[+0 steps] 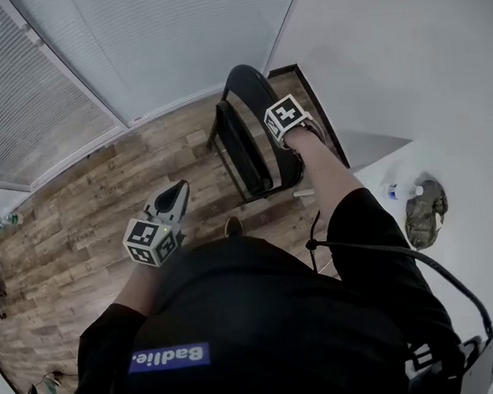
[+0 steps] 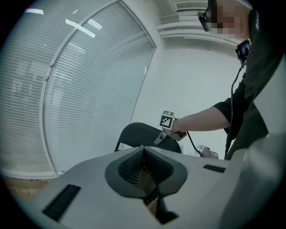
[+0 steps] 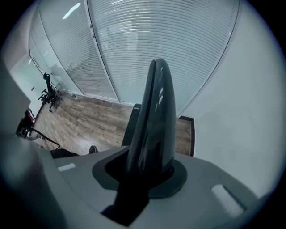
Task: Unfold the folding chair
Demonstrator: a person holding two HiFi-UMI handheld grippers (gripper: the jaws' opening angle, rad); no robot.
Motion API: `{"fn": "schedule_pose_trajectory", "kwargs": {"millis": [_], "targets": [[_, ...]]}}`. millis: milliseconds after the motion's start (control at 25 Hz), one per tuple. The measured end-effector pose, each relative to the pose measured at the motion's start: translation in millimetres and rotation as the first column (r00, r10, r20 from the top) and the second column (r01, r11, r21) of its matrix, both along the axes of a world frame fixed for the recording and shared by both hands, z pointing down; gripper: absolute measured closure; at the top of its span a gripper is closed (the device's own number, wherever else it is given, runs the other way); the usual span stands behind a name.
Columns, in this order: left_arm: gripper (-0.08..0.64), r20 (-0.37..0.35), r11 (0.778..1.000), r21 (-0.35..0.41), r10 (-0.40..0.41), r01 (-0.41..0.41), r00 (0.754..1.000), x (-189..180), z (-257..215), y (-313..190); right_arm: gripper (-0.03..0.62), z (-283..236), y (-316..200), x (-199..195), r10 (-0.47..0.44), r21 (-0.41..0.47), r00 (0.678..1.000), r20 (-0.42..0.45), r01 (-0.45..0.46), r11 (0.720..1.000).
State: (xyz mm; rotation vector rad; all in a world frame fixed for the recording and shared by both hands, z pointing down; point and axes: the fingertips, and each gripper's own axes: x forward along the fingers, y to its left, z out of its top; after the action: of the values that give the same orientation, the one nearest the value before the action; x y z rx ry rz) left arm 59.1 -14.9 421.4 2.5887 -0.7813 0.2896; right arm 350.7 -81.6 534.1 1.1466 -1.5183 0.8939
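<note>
Pinching the folding chair (image 3: 155, 112) backrest, right gripper (image 3: 149, 172) jaws; left gripper (image 2: 143, 156) jaws pressed together, empty

The black folding chair (image 1: 247, 145) stands on the brown wooden plank floor (image 1: 80, 220), before the white slatted window blinds (image 1: 143, 39). The right gripper (image 1: 286, 132) sits on top of its backrest; the left gripper (image 1: 174, 195) is left of it, apart.

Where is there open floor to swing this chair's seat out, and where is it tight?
Bare wood floor lies left of the folding chair, between it and the blinds, around the left gripper. Right of the chair is tight: the wall runs close, the right gripper clamps the backrest, and a bottle and bag lie nearby.
</note>
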Motion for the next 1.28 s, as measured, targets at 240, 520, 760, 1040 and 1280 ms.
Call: {"fn": "schedule_pose_trajectory", "kwargs": {"millis": [240, 520, 760, 1040, 1280], "targets": [[0.555, -0.020, 0.998, -0.041, 0.036, -0.037, 0.999, 26.3, 12.1, -4.4, 0.496, -1.8, -0.9, 1.7, -0.009, 0.003, 1.000, 0.002, 0.009, 1.000], [0.555, -0.062, 0.991, -0.124, 0.038, -0.045, 0.997, 42.9, 42.7, -29.3, 0.495, 2.7, 0.4, 10.8, 0.006, 0.003, 1.000, 0.008, -0.006, 1.000], [0.554, -0.087, 0.973, -0.210, 0.074, -0.091, 0.993, 69.7, 81.9, -43.0, 0.495, 3.0, 1.1, 4.5, 0.005, -0.001, 1.000, 0.003, -0.005, 1.000], [0.552, -0.085, 0.943, -0.315, 0.079, -0.102, 0.993, 114.6, 140.2, -62.8, 0.495, 3.7, -0.3, 0.2, -0.002, 0.006, 1.000, -0.001, 0.002, 1.000], [0.543, -0.068, 0.906, -0.417, 0.053, -0.077, 0.996, 137.0, 192.1, -70.8, 0.495, 3.7, -0.8, -5.1, -0.008, 0.005, 1.000, -0.007, 0.008, 1.000]]}}
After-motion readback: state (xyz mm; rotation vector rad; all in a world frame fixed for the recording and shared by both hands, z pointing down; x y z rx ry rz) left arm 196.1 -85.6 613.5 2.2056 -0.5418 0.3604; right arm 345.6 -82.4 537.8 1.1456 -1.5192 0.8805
